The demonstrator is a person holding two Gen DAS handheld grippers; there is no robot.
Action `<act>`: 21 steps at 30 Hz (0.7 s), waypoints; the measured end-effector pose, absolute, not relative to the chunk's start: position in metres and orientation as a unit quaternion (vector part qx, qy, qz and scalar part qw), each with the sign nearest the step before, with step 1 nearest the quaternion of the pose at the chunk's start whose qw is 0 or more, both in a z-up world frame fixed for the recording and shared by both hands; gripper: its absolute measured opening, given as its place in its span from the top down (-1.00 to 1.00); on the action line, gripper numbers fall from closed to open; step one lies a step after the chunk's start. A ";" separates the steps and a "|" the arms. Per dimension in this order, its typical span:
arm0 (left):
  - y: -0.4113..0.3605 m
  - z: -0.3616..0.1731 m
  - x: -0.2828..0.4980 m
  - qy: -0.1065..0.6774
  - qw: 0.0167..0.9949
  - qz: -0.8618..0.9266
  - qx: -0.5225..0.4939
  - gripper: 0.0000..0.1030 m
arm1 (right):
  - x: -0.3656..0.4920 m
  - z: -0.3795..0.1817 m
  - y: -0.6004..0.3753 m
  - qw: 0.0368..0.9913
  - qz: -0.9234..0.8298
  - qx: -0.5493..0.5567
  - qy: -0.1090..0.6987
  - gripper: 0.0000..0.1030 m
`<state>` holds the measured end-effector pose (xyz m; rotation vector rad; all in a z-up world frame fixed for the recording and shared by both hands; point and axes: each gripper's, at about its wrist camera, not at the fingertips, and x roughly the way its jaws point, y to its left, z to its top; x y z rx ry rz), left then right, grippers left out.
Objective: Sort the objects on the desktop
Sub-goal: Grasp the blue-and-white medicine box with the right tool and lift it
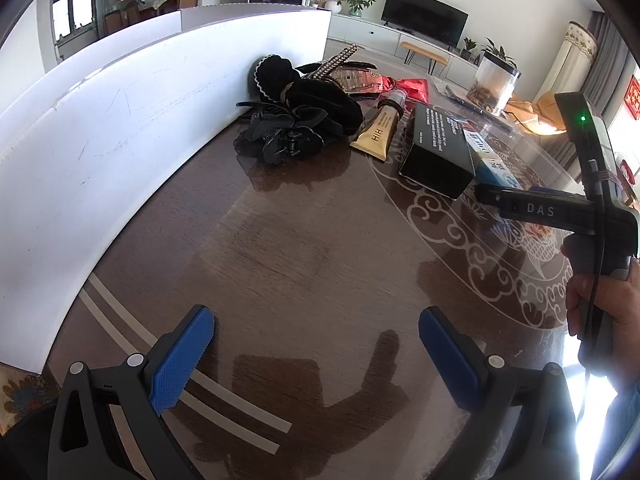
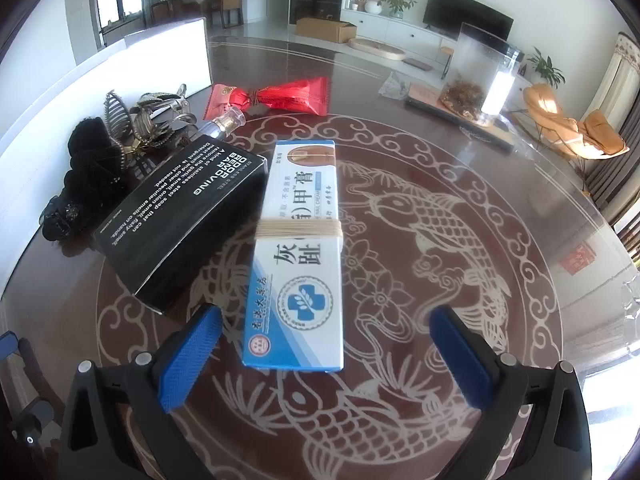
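- The right gripper [image 2: 326,354] is hovering low over the dark wooden table [image 2: 540,208], its blue fingers [image 2: 188,364] spread wide and pinching nothing.
- A blue-and-white nail cream box [image 2: 300,256], bound by a tan rubber band [image 2: 299,228], is lying flat on the table's fish inlay; its near end is sitting between the spread fingers without touching either.
- A black soap box [image 2: 180,216] is resting just beside the cream box at its 9 o'clock, their far corners touching or nearly so.
- Black hair accessories [image 2: 86,184] are piling up at the soap box's 10 o'clock, against a white board [image 2: 48,108].
- A red snack packet [image 2: 276,94] is lying at the cream box's 12 o'clock, well apart from it.
- A clear container [image 2: 476,76] is standing at 1 o'clock, far across the table.
- In the left wrist view, the left gripper [image 1: 316,356] is also hanging spread and empty over bare wood, the white board curving along its 9 o'clock side.
- There, a gold tube [image 1: 378,132] is lying between the hair accessories [image 1: 296,120] and the soap box [image 1: 436,152].
- A person's hand [image 1: 600,312] is gripping the right gripper's handle at 3 o'clock.
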<state>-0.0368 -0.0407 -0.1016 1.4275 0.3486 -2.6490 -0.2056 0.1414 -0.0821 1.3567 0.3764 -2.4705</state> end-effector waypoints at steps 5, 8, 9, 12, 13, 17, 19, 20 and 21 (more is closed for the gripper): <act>-0.038 -0.102 -0.037 0.115 0.050 -0.875 0.467 -1.00 | -0.225 -0.088 0.136 0.162 -0.858 0.478 0.098 -0.89; -0.036 -0.102 -0.039 0.111 0.047 -0.876 0.468 -1.00 | -0.222 -0.080 0.139 0.160 -0.870 0.457 0.089 -0.07; -0.035 -0.102 -0.039 0.111 0.046 -0.876 0.467 -1.00 | -0.221 -0.079 0.140 0.158 -0.872 0.456 0.090 0.04; -0.035 -0.102 -0.039 0.112 0.043 -0.876 0.467 -1.00 | -0.212 -0.077 0.144 0.158 -0.872 0.454 0.095 0.18; -0.035 -0.102 -0.039 0.113 0.040 -0.876 0.467 -1.00 | -0.206 -0.077 0.146 0.160 -0.872 0.453 0.096 0.18; -0.034 -0.102 -0.040 0.113 0.036 -0.876 0.468 -1.00 | -0.174 -0.077 0.159 0.165 -0.873 0.449 0.101 0.18; -0.034 -0.102 -0.040 0.112 0.035 -0.876 0.468 -1.00 | -0.153 -0.077 0.169 0.158 -0.876 0.442 0.110 0.18; -0.033 -0.102 -0.040 0.110 0.035 -0.876 0.469 -1.00 | -0.144 -0.078 0.176 0.155 -0.878 0.440 0.107 0.18; -0.032 -0.102 -0.040 0.108 0.034 -0.876 0.469 -1.00 | -0.134 -0.078 0.185 0.150 -0.880 0.440 0.102 0.18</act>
